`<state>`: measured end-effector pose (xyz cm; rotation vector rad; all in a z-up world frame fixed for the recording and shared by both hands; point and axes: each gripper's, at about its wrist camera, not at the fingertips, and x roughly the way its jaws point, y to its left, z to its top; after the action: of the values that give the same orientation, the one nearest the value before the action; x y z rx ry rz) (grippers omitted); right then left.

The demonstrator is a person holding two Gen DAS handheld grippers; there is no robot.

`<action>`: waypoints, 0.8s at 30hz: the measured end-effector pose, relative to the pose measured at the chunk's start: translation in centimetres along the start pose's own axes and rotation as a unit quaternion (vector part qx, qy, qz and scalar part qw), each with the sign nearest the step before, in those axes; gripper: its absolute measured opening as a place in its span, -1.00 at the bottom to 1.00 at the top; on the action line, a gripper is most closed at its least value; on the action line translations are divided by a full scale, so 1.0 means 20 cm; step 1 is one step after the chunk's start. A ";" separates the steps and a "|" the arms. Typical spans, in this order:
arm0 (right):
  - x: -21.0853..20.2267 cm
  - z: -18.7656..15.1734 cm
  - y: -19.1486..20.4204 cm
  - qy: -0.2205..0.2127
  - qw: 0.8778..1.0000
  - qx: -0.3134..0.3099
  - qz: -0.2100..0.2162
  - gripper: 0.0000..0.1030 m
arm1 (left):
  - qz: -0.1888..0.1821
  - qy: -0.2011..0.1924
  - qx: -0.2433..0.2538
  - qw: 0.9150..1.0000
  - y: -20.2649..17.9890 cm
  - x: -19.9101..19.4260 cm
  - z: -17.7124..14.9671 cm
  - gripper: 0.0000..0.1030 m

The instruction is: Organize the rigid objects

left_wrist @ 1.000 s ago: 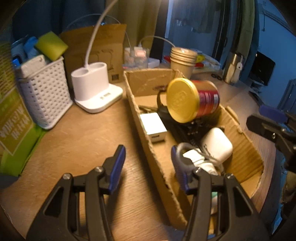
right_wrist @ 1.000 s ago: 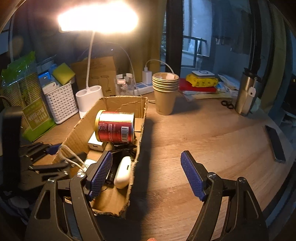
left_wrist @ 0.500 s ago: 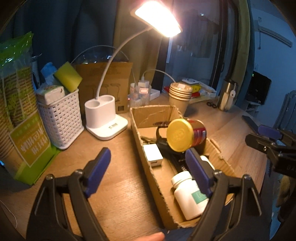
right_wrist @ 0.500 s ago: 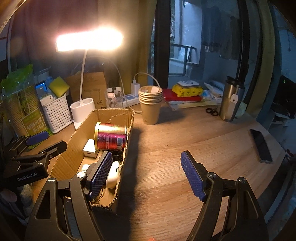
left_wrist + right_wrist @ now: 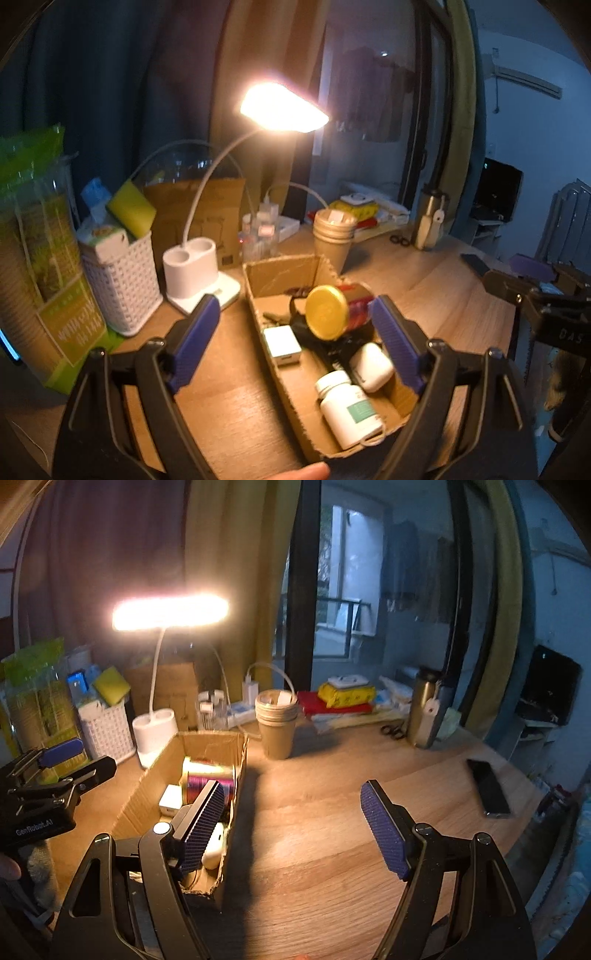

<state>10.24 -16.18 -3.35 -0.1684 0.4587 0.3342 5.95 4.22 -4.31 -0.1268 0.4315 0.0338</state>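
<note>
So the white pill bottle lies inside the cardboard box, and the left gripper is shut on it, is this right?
Not quite. The white pill bottle lies in the cardboard box, but the left gripper is open and holds nothing, as the left wrist view shows.

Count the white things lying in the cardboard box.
3: a pill bottle at the near end, a small case beside it, and a square charger mid-box. Others may be hidden under the can.

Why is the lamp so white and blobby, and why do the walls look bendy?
Left wrist view: the lamp head glares into a washed-out patch, and the curtains bow from the fisheye lens. Right wrist view: the lamp head blooms too; the cardboard box throws a dark shadow on the table.
</note>
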 end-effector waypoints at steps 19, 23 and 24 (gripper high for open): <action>-0.26 0.08 -0.08 -0.069 0.997 0.019 -0.017 0.54 | -0.006 -0.064 0.020 0.998 -0.15 -0.24 0.18 0.81; -0.26 0.08 -0.09 -0.071 0.997 0.021 -0.017 0.54 | -0.010 -0.069 0.026 0.997 -0.17 -0.26 0.19 0.81; -0.26 0.08 -0.09 -0.071 0.997 0.021 -0.017 0.54 | -0.011 -0.071 0.027 0.997 -0.18 -0.27 0.19 0.81</action>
<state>7.07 -18.87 0.69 -0.1108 0.3218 0.3002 2.91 1.20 1.85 -0.0745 0.2898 0.0098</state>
